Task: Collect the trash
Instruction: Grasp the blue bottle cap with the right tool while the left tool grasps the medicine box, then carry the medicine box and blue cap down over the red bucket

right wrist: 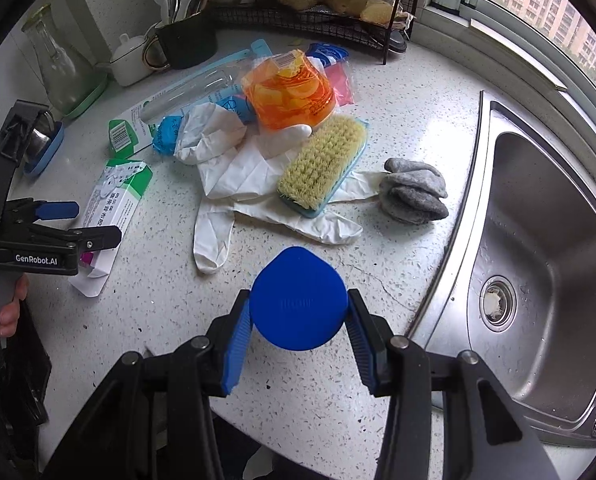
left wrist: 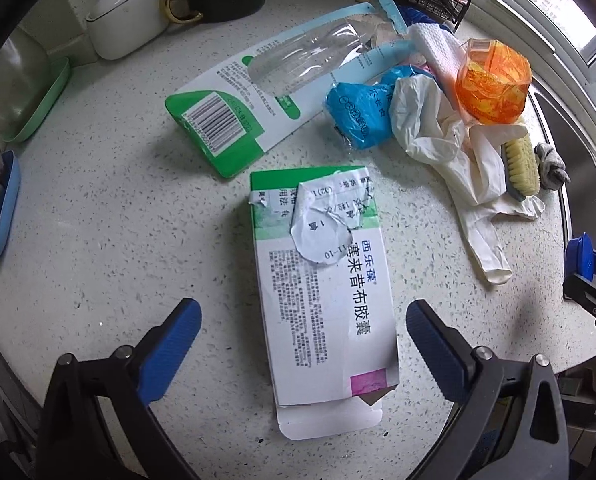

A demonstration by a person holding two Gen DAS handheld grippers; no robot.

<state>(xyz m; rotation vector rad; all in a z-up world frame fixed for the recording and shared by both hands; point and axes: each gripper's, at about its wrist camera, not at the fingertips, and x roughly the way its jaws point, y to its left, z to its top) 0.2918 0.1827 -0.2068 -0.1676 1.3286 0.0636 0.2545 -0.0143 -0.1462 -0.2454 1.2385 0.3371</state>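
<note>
A flattened white and green medicine box (left wrist: 322, 288) lies on the speckled counter in the left wrist view. My left gripper (left wrist: 304, 316) hangs over its lower half, open, with a blue finger on each side and a gap to both edges. The right wrist view shows the same left gripper (right wrist: 85, 222) above the box (right wrist: 117, 196) at the left. My right gripper (right wrist: 298, 312) is shut on a round blue cap (right wrist: 298, 298), held above the counter near the sink. Cap and right gripper (left wrist: 586, 276) also show at the right edge of the left wrist view.
Behind the box lie a green card with a clear blister (left wrist: 257, 96), a blue wrapper (left wrist: 358, 114), white gloves (left wrist: 438, 132), an orange plastic cup (left wrist: 492, 84), a scrub brush (right wrist: 322, 164) and a grey rag (right wrist: 414, 190). A steel sink (right wrist: 538, 280) lies right; a wire rack (right wrist: 318, 20) and a white pot (left wrist: 125, 20) stand at the back.
</note>
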